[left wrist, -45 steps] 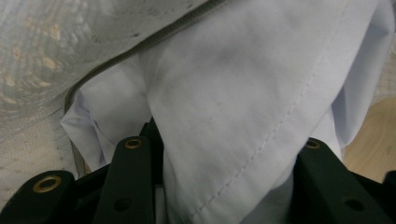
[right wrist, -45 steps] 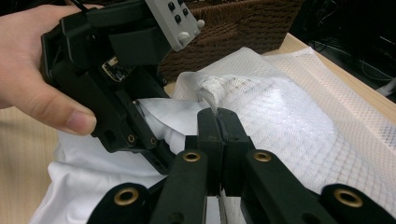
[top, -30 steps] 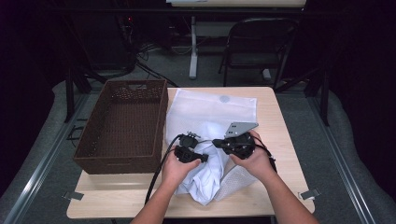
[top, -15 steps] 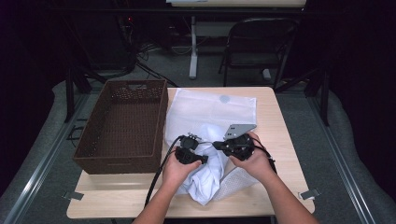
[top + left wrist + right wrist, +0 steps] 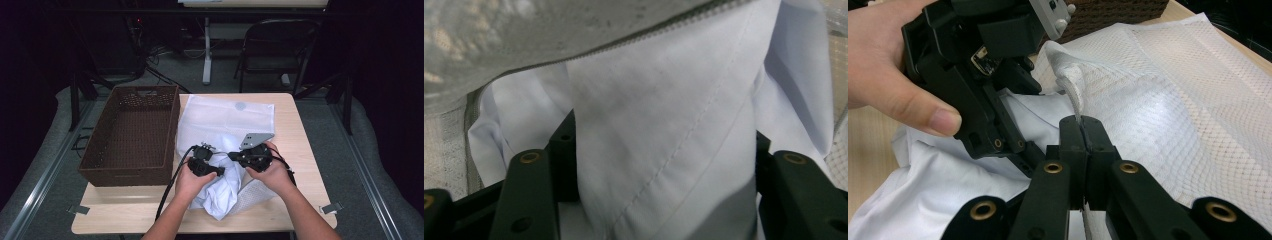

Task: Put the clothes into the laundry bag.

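Note:
A white mesh zip bag (image 5: 225, 117) lies flat on the table, its open end toward me. A white garment (image 5: 220, 192) bulges from that end. My left gripper (image 5: 216, 171) reaches into the opening. Its jaws have just been opening and stand wide, with a fold of the white garment (image 5: 664, 100) loose between them under the bag's zip edge (image 5: 524, 30). My right gripper (image 5: 1081, 125) is shut on the rolled rim of the mesh bag (image 5: 1173, 100) and lifts it. The left gripper (image 5: 1018, 145) sits just beside it, and they face each other over the bundle.
A brown woven basket (image 5: 130, 135) stands on the left side of the wooden table (image 5: 300, 130), touching the bag's left edge. A folding chair (image 5: 272, 50) and desk legs stand beyond the far edge. Bare wood shows along the front and the right.
Both hands and the cloth bundle keep their places; no shift shows in the high view.

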The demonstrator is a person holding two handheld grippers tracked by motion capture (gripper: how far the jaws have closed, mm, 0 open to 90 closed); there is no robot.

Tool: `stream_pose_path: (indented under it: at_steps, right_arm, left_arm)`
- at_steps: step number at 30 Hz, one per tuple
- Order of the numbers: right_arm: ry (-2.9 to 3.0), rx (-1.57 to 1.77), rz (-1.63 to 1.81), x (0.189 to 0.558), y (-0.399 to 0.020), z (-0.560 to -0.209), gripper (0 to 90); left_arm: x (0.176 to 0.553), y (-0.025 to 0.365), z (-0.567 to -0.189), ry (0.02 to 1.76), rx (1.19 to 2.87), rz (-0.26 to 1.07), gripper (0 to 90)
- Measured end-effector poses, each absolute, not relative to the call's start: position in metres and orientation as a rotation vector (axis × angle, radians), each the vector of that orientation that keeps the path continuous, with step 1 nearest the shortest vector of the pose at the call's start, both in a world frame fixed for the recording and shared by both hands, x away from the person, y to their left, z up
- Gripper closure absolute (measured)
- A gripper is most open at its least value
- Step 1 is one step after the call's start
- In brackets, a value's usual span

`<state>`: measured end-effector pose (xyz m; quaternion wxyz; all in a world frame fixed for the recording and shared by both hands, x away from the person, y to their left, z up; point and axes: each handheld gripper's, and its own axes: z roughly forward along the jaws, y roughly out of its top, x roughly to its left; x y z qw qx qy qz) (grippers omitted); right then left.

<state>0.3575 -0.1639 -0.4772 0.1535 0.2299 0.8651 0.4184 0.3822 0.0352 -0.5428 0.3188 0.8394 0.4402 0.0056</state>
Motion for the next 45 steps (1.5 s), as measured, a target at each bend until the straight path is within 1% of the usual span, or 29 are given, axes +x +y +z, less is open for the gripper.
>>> stream_pose_path:
  at_steps: [3,6,13,20,28,32,36,38,45]
  right_arm:
    - [2.482,0.66,1.202,0.358,-0.165,-0.478,89.2]
    - [2.481,0.667,1.207,0.358,-0.165,-0.477,89.2]
    - [2.477,0.67,1.21,0.358,-0.165,-0.477,89.2]
    - [2.473,0.672,1.215,0.358,-0.166,-0.476,89.2]
    - [2.471,0.669,1.214,0.357,-0.166,-0.476,89.2]
    - [2.471,0.664,1.216,0.356,-0.166,-0.475,89.2]
    - [2.472,0.66,1.216,0.356,-0.167,-0.475,89.1]
    - [2.471,0.659,1.219,0.355,-0.167,-0.474,89.1]
    - [2.474,0.65,1.21,0.354,-0.165,-0.474,89.1]
  left_arm:
    - [0.381,0.035,-0.54,1.153,2.2,0.021,36.3]
    - [0.379,0.036,-0.534,1.142,2.198,0.035,34.8]
    - [0.372,0.042,-0.52,1.125,2.152,0.046,34.8]
    - [0.36,0.05,-0.504,1.079,2.162,0.062,34.8]
    - [0.348,0.059,-0.497,1.061,2.17,0.085,34.8]
    - [0.343,0.06,-0.498,1.041,2.201,0.11,34.8]
    - [0.337,0.063,-0.503,1.029,2.237,0.108,34.8]
    - [0.336,0.065,-0.506,1.032,2.233,0.121,34.8]
    - [0.331,0.072,-0.516,1.043,2.226,0.103,34.8]
